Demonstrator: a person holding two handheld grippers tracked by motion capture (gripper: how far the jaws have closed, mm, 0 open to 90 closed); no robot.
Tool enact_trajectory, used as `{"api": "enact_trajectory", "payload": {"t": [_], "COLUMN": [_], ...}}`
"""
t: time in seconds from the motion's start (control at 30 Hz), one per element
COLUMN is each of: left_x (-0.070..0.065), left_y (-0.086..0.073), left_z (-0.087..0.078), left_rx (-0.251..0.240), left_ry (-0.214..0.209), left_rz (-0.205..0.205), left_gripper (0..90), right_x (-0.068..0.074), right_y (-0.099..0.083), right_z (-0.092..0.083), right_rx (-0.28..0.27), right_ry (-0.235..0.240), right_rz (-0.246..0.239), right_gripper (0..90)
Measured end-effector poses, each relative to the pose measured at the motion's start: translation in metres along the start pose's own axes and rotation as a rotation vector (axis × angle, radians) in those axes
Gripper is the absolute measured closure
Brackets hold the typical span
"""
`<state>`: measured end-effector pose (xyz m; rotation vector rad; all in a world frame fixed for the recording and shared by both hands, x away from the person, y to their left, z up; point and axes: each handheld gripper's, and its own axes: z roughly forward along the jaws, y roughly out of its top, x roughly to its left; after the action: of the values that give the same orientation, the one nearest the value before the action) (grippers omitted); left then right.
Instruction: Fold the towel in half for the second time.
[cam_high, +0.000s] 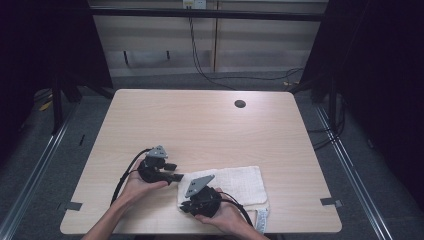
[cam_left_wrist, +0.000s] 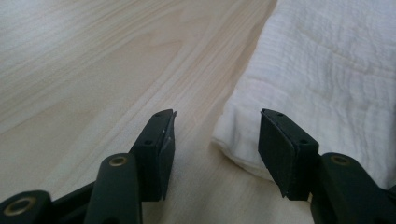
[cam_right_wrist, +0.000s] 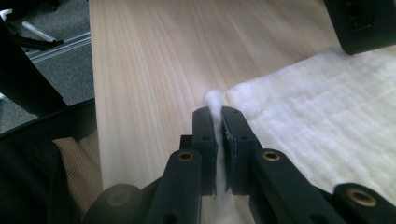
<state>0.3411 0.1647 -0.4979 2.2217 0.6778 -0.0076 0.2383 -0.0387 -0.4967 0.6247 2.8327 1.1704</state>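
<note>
A white folded towel (cam_high: 240, 182) lies near the table's front edge, right of centre. My right gripper (cam_high: 184, 206) is shut on the towel's (cam_right_wrist: 317, 121) near left corner, and a pinch of cloth bulges past its tips (cam_right_wrist: 219, 112). My left gripper (cam_high: 174, 172) lies low at the towel's far left corner. In the left gripper view its jaws (cam_left_wrist: 217, 140) stand open, with the edge of the towel (cam_left_wrist: 327, 70) between them, close to the right-hand pad and clear of the left one. A hand holds each gripper from the front.
The light wooden table (cam_high: 200, 125) has a round cable hole (cam_high: 240, 104) at the back right. Grey tape marks sit near its front left corner (cam_high: 73, 205) and front right corner (cam_high: 331, 201). Dark curtains flank both sides, and cables (cam_high: 225, 77) lie on the floor behind.
</note>
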Motion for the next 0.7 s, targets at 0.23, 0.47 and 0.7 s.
{"api": "enact_trajectory", "payload": {"t": [0.23, 0.47, 0.7], "left_x": [-0.004, -0.013, -0.015], "left_y": [0.000, 0.000, 0.000], "left_z": [0.002, 0.004, 0.006], "left_rx": [0.020, 0.040, 0.040], "left_ry": [-0.003, -0.029, -0.052], "left_rz": [0.014, 0.079, 0.075], "left_gripper": [47.7, 70.4, 84.2], "right_x": [-0.001, -0.001, 0.000], "right_y": [0.000, 0.000, -0.001], "right_z": [0.000, 0.000, 0.000], "right_rx": [0.003, -0.002, -0.005], "right_ry": [0.008, 0.007, 0.007], "right_rz": [0.018, 0.010, 0.031], "right_gripper": [84.2, 84.2, 85.1]}}
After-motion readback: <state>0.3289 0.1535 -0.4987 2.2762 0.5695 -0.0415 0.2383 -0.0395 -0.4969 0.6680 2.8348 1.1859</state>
